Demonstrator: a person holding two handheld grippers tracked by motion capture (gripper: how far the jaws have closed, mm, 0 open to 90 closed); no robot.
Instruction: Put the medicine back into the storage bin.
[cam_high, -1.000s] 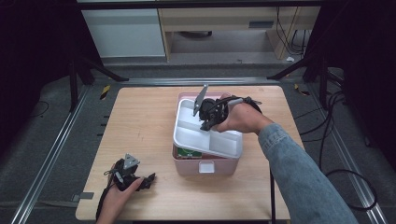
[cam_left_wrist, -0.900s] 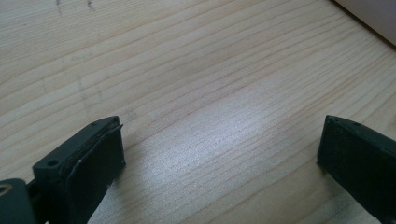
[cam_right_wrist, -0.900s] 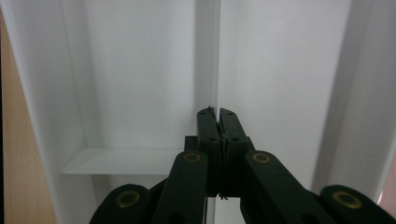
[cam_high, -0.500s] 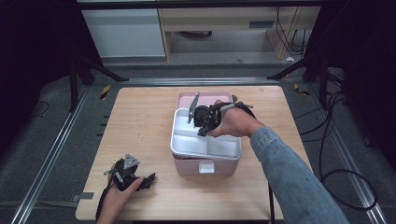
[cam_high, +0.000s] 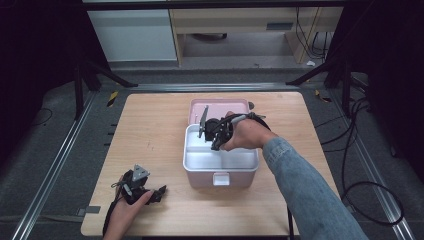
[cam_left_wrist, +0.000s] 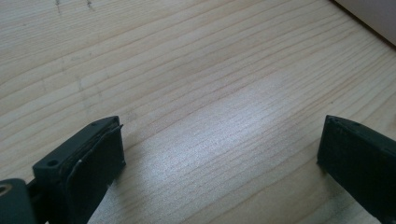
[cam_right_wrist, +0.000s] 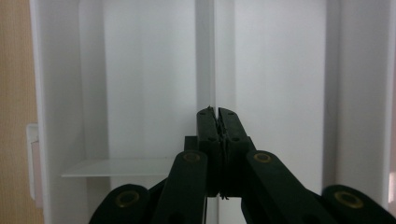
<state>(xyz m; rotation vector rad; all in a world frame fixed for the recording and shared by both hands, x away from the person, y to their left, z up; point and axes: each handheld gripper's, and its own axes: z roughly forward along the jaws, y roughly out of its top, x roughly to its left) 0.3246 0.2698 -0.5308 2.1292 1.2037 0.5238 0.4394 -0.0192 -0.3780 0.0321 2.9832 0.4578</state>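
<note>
Pale wooden table on a dark floor, metal rails to either side, cabinets at the far end. A pink box sits right of centre on the table, its lid open and lying back on the far side. A white tray with dividers rests in the top of the box; white latch on the near wall.

My right gripper is over the far part of the tray, pointed down into it. In the right gripper view its jaws are pressed together along the tray's middle divider, which runs up from the tips. I cannot tell whether they pinch the divider's edge or merely meet above it. White compartments lie to both sides of the divider, with a short cross wall at lower left.

My left gripper rests low on the near left part of the table, well apart from the box. In the left gripper view its jaws stand wide apart, with bare wood grain between them and nothing held.
</note>
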